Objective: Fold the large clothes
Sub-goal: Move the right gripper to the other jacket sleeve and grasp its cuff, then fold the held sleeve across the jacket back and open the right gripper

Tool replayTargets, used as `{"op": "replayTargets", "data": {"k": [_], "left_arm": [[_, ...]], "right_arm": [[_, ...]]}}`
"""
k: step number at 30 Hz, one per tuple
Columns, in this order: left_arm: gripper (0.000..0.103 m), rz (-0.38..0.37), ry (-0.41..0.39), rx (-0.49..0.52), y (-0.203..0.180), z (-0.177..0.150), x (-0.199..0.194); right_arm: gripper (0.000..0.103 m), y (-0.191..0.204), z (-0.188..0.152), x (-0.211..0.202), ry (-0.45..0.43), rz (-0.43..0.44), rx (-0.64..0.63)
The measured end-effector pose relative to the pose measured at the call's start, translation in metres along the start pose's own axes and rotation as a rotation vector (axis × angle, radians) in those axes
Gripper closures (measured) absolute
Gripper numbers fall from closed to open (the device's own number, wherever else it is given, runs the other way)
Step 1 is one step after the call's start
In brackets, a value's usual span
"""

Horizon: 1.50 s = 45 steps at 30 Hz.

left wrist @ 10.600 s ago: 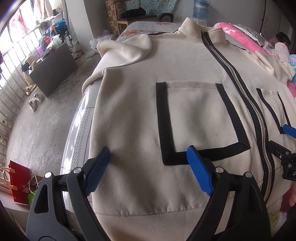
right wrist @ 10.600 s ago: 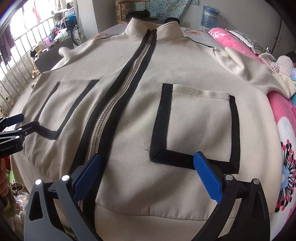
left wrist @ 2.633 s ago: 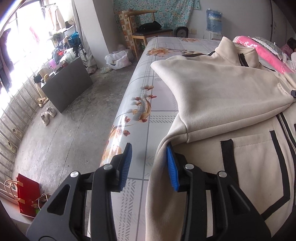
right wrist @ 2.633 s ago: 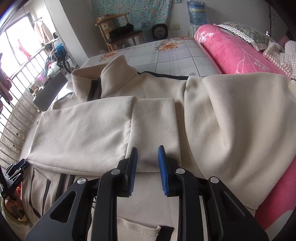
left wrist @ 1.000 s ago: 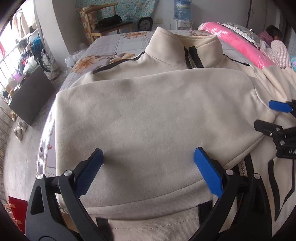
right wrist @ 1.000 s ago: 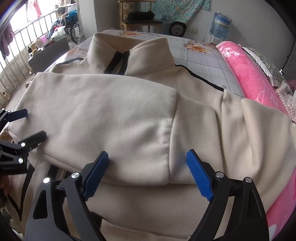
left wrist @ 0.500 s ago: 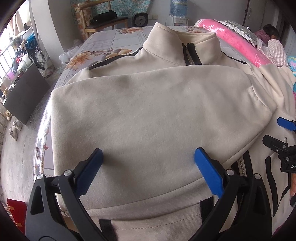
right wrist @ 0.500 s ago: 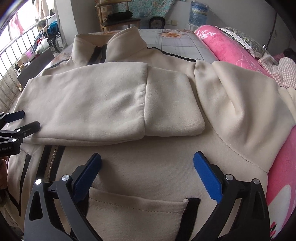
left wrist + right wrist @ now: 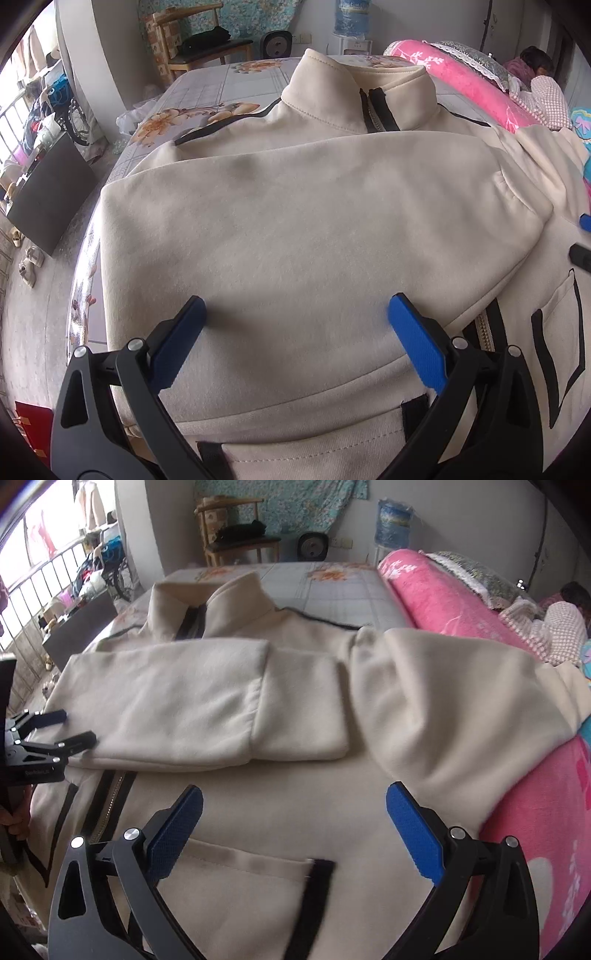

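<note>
- On the bed [image 9: 332, 590]: one cream jacket [image 9: 295, 240], front up, zip done up, collar toward the far end, spread across the floral sheet.
- Left sleeve [image 9: 177, 709]: folded flat across the chest, cuff [image 9: 303, 709] lying past the zip [image 9: 110, 801] on the right half. Judged done.
- Right sleeve [image 9: 461, 694]: not folded; it runs outward and drapes onto the pink blanket [image 9: 443, 598] beside the jacket. Judged the next item.
- Remaining, by estimate: right sleeve in, then the body folded up; roughly a third complete.
- Left gripper [image 9: 295, 332]: jaws spread wide, holding nothing, poised over the folded sleeve above the left pocket [image 9: 314, 443].
- Right gripper [image 9: 295, 830]: jaws likewise wide, empty, poised over the right chest above the right pocket [image 9: 251, 878], near the unfolded sleeve.
- Not determinable: whether either set of fingertips touches the cloth.
- Cut off: the hem, below both views; the right sleeve's cuff end, past the right frame edge.
- Blurred: right pocket trim and near cloth in the right wrist view.
- Hidden: chest and upper zip under the folded sleeve.
</note>
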<state>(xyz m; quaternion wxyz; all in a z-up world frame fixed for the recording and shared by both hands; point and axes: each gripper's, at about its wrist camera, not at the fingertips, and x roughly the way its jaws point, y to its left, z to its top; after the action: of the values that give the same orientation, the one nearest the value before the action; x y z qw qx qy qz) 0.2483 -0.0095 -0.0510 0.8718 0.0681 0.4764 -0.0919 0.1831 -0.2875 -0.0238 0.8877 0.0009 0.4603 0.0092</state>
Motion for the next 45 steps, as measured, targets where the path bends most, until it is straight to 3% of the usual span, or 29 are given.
{"op": "replayTargets", "data": {"k": [5,10,14,18,21,23,26,30,34,35,41,45], "left_arm": [[0.007,0.000,-0.017,0.000,0.000,-0.002,-0.001],[0.007,0.000,-0.030,0.001,0.000,-0.004,-0.001],[0.007,-0.004,-0.051,0.009,-0.001,-0.005,-0.001],[0.007,-0.007,-0.050,0.014,-0.001,-0.005,-0.002],[0.007,-0.007,-0.051,0.014,-0.001,-0.005,-0.001],[0.007,-0.008,-0.051,0.014,-0.001,-0.005,-0.001],[0.007,-0.008,-0.051,0.014,-0.001,-0.005,-0.001],[0.007,-0.008,-0.051,0.014,0.000,-0.005,-0.001],[0.007,-0.009,-0.051,0.013,0.000,-0.005,-0.002],[0.007,-0.009,-0.051,0.014,0.000,-0.005,-0.002],[0.007,-0.014,-0.028,-0.001,0.003,-0.001,-0.003],[0.008,-0.013,-0.065,-0.034,0.008,-0.001,-0.014]], "right_arm": [[0.006,-0.088,0.011,-0.037,-0.058,0.037,0.207],[0.007,-0.184,0.018,-0.048,-0.101,-0.120,0.356],[0.018,-0.242,0.030,-0.030,-0.089,-0.238,0.395],[0.025,-0.292,0.041,-0.008,-0.095,-0.272,0.527],[0.032,-0.317,0.047,0.013,-0.084,-0.345,0.586],[0.042,-0.330,0.048,0.029,-0.055,-0.402,0.617],[0.043,-0.347,0.047,0.045,-0.054,-0.425,0.672],[0.047,-0.359,0.039,0.052,-0.085,-0.362,0.739],[0.092,-0.357,0.037,0.042,-0.092,-0.379,0.720],[0.096,-0.355,0.038,0.038,-0.103,-0.385,0.702],[0.098,-0.334,0.048,-0.009,-0.203,-0.370,0.633],[0.098,-0.311,0.065,-0.045,-0.269,-0.347,0.573]]}}
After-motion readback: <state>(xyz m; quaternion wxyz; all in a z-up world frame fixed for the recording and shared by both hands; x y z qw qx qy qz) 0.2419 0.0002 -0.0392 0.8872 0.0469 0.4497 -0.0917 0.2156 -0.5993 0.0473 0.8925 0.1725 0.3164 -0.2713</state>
